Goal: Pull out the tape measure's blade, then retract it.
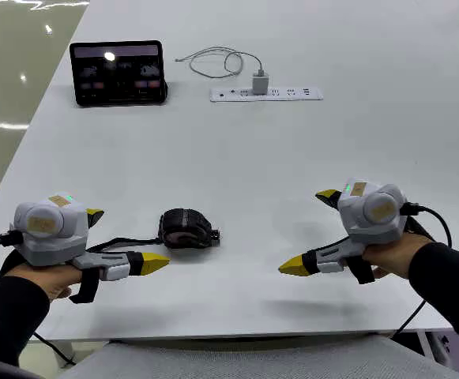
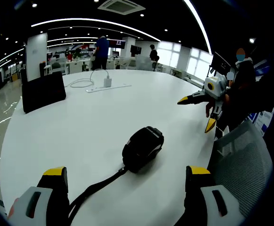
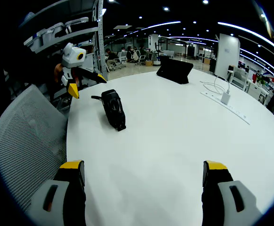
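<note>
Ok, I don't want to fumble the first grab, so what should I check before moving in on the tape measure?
1. Left gripper open and empty: ok.
2. Right gripper open and empty: ok.
3. Tape measure flat on the table between the grippers, nearer the left one, nothing pulled out: ok.
4. Strap clear of the approach: not ok. It trails from the case in between the left gripper's jaws.
5. Tablet and power strip out of the way at the far side: ok.
6. Blade lock released: cannot tell.
</note>
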Available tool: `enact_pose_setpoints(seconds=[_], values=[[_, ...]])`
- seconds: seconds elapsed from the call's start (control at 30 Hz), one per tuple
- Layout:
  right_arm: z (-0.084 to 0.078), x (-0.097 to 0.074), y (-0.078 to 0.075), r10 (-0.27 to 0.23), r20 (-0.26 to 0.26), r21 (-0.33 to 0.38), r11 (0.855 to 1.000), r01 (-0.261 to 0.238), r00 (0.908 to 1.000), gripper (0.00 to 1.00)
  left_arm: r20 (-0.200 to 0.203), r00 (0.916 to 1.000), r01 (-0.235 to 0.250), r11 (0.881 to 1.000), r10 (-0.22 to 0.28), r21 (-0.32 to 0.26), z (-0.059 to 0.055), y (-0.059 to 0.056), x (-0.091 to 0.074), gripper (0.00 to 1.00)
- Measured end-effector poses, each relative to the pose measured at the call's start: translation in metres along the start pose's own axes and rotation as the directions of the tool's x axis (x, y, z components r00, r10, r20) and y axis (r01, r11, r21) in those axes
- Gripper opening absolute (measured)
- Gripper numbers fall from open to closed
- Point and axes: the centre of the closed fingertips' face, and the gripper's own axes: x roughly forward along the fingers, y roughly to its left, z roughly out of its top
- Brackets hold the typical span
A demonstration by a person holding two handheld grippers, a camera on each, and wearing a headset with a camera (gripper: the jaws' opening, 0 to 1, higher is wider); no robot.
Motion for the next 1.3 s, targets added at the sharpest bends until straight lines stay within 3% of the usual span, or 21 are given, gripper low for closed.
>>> enact_pose_setpoints(seconds=[0.1, 0.17, 0.2, 0.27, 0.3, 0.37, 0.57, 0.7, 0.83, 1.1, 1.3], values=[[-0.004, -0.014, -0.005, -0.019, 0.021, 0.019, 1.000, 0.018, 0.9996, 1.00, 0.013, 0.9999, -0.007, 1.000, 0.008, -0.003, 0.001, 0.003, -0.004, 1.00], [-0.008, -0.024, -0.008, -0.026, 0.024, 0.037, 0.999, 0.025, 0.9994, 1.00, 0.043, 0.9991, -0.003, 1.000, 0.004, -0.024, 0.005, 0.004, -0.006, 1.00], [-0.014, -0.030, -0.010, -0.042, 0.011, 0.052, 0.998, 0.042, 0.9991, 1.00, 0.040, 0.9990, 0.021, 0.999, -0.019, -0.036, 0.004, 0.002, -0.007, 1.00], [-0.020, -0.037, -0.011, -0.049, 0.012, 0.060, 0.997, 0.048, 0.9987, 1.00, 0.019, 0.9998, 0.005, 1.000, -0.004, -0.015, -0.001, 0.005, -0.006, 1.00], [-0.024, -0.042, -0.013, -0.055, 0.011, 0.065, 0.996, 0.054, 0.9984, 1.00, -0.011, 0.9999, -0.004, 1.000, 0.004, 0.019, -0.008, 0.007, -0.007, 1.00], [-0.035, -0.051, -0.016, -0.070, -0.011, 0.055, 0.996, 0.071, 0.9975, 1.00, -0.014, 0.9999, -0.002, 1.000, 0.002, 0.019, -0.012, 0.007, -0.007, 1.00], [-0.046, -0.077, -0.024, -0.114, -0.004, 0.068, 0.991, 0.114, 0.9934, 1.00, -0.028, 0.9994, -0.021, 0.999, 0.021, 0.025, -0.019, 0.010, -0.011, 1.00], [-0.053, -0.094, -0.024, -0.136, -0.001, 0.075, 0.988, 0.136, 0.9907, 1.00, -0.009, 0.9999, -0.014, 1.000, 0.014, -0.001, -0.016, 0.007, -0.014, 1.00], [-0.064, -0.103, -0.022, -0.146, -0.013, 0.076, 0.986, 0.146, 0.9893, 1.00, -0.011, 0.9999, -0.004, 1.000, 0.004, 0.003, -0.017, 0.004, -0.017, 1.00], [-0.089, -0.113, -0.017, -0.150, -0.038, 0.120, 0.981, 0.154, 0.9879, 1.00, -0.033, 0.9992, -0.023, 1.000, 0.023, 0.007, -0.024, 0.009, -0.027, 1.00], [-0.090, -0.118, -0.021, -0.170, -0.030, 0.128, 0.977, 0.172, 0.9850, 1.00, -0.039, 0.9991, -0.019, 1.000, 0.020, 0.008, -0.026, 0.007, -0.028, 1.00]])
